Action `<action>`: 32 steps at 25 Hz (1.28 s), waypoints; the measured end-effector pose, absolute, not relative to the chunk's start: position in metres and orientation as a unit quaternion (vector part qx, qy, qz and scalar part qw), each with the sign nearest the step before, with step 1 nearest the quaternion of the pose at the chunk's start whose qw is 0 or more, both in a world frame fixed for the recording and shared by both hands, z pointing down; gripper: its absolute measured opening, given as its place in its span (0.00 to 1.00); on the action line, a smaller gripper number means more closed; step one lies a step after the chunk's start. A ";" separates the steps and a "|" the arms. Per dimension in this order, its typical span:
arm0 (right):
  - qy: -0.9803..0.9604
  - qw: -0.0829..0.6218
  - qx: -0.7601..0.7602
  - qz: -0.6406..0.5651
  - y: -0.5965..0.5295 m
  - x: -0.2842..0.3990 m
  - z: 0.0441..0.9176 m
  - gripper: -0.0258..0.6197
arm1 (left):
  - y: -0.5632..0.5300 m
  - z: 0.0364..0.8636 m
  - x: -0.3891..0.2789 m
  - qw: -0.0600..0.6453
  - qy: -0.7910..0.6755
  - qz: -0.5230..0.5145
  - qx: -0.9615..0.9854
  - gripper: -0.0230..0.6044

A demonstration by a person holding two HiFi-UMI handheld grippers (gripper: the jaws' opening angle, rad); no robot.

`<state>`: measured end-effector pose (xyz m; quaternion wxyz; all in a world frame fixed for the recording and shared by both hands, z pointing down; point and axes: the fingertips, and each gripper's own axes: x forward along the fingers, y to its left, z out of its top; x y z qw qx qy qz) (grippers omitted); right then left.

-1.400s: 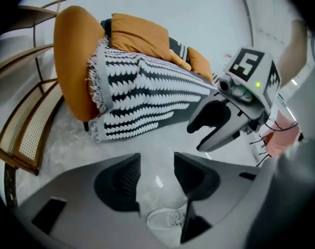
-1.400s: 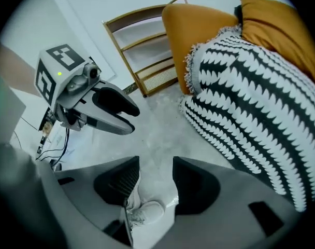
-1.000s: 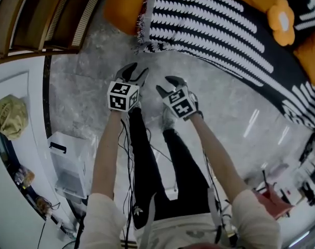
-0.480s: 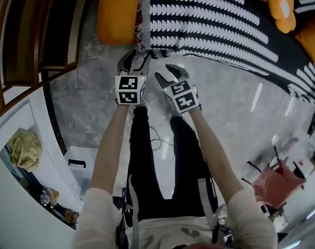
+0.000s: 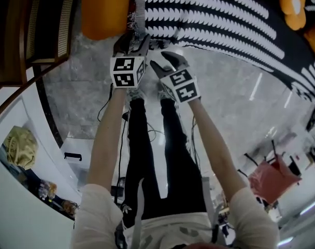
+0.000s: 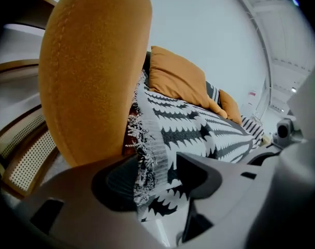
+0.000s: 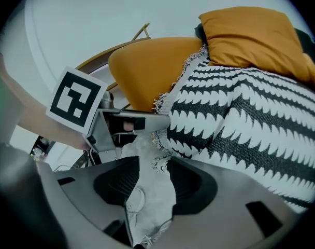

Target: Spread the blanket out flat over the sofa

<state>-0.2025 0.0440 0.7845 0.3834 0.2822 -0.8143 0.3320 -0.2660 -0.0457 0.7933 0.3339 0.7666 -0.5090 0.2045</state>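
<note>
A black-and-white patterned blanket [image 5: 214,14] lies over the orange sofa [image 5: 103,9], and its fringed corner hangs down beside the armrest. My left gripper [image 5: 131,41] is at that corner. In the left gripper view the fringed edge [image 6: 147,154] hangs between the jaws of my left gripper [image 6: 156,173], which are opening, and the pads stand apart from it. My right gripper [image 5: 166,62] hovers just right of the left one, short of the blanket. In its own view my right gripper [image 7: 149,183] is open, with only floor between its pads.
Orange cushions [image 7: 251,35] lean on the sofa back, one of them flower-shaped [image 5: 294,1]. A wooden cane-backed chair [image 5: 43,19] stands at the left. A white box [image 5: 77,157], a yellowish cloth [image 5: 20,147] and a red bag [image 5: 271,180] sit on the marble floor behind me.
I have stepped towards the sofa. Both grippers have moved forward to the blanket's hanging corner, and the left one now has the fringe between its jaws.
</note>
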 end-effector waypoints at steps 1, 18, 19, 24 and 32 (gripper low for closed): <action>-0.814 0.385 0.279 0.334 0.046 -0.201 0.785 0.32 | -0.046 0.794 -0.266 0.342 -0.513 0.197 0.762 0.38; -0.815 0.379 0.249 0.360 0.060 -0.203 0.798 0.32 | -0.046 0.803 -0.264 0.385 -0.452 0.211 0.777 0.07; -0.816 0.380 0.248 0.359 0.060 -0.203 0.798 0.32 | -0.046 0.802 -0.262 0.379 -0.453 0.219 0.777 0.07; -0.820 0.380 0.246 0.351 0.060 -0.209 0.793 0.32 | -0.045 0.796 -0.271 0.337 -0.484 0.251 0.768 0.06; -0.822 0.382 0.252 0.339 0.049 -0.222 0.778 0.31 | -0.044 0.771 -0.301 0.209 -0.489 0.326 0.782 0.06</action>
